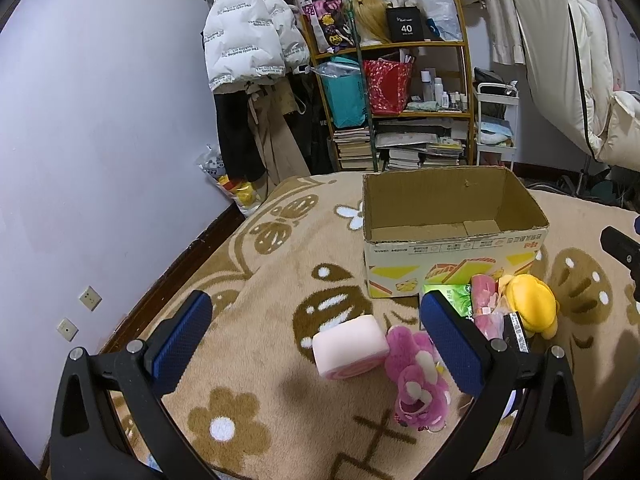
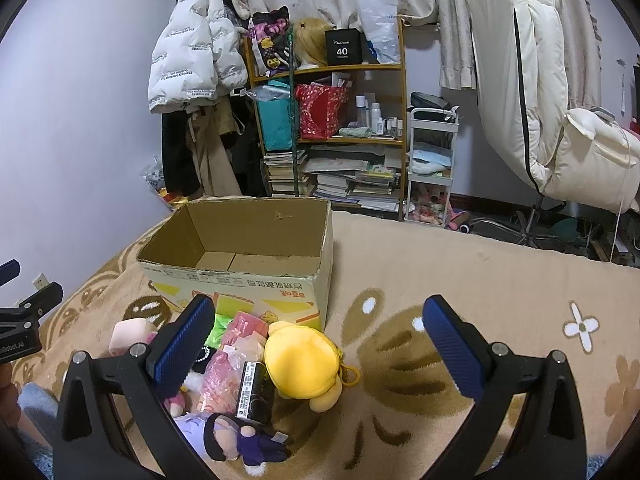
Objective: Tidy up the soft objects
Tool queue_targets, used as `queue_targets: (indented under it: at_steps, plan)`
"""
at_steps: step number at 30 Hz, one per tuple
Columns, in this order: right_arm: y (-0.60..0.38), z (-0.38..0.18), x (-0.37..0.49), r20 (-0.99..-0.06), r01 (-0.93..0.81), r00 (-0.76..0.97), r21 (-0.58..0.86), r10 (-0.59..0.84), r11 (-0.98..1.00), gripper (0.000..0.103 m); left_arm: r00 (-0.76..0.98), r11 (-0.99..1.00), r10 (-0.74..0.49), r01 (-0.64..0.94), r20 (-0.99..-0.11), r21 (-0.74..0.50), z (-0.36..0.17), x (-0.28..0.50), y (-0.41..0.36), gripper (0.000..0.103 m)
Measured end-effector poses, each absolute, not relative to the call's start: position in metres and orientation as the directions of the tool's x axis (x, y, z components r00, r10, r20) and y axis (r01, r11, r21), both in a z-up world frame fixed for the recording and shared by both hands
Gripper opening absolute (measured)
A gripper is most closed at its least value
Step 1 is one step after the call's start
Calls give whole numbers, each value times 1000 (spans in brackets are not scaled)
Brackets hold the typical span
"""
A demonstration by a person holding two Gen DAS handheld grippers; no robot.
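Two hand-held grippers hover over the bed, both spread wide and holding nothing. One box (image 1: 452, 236) stands open and bare inside, and serves as the landmark; every soft thing lies in a heap in front of its printed side.

Going left to right in front of the box: one pink sponge roll (image 1: 350, 347), one pink bear (image 1: 416, 380), one green packet (image 1: 448, 294), one pink packet (image 1: 486, 300), one black carton (image 2: 254, 394), one yellow plush (image 2: 302, 362). One doll in purple (image 2: 244, 440) lies nearest the camera, farthest from the box.

The left hand-held gripper (image 1: 316, 344) sits nearer the roll, which lies between its pads, long axis running across the gap, so it looks the likely first pick. The right hand-held gripper (image 2: 320, 344) frames the yellow plush, which lies toward its left pad (image 2: 182, 346).
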State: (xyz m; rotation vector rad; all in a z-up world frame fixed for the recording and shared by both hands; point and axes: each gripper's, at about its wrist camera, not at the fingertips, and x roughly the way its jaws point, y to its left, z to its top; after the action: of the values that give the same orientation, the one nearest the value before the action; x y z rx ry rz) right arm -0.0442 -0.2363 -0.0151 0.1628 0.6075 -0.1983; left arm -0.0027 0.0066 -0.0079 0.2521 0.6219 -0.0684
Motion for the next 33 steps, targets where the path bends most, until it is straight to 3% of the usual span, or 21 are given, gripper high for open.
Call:
queue_targets:
  at_steps: [15, 28, 33]
  plan:
    - [-236, -16, -44, -581, 234, 802, 94, -138, 968, 103, 792, 963, 26, 144, -610, 228, -11, 3, 1, 103]
    - [-240, -28, -29, -610, 230, 784, 116, -114, 966, 103, 678, 953, 16, 213, -735, 218, -37, 30, -19, 103]
    - [-239, -35, -16, -629, 228, 769, 100, -117, 968, 103, 605, 964, -18, 222, -796, 146, -51, 40, -25, 103]
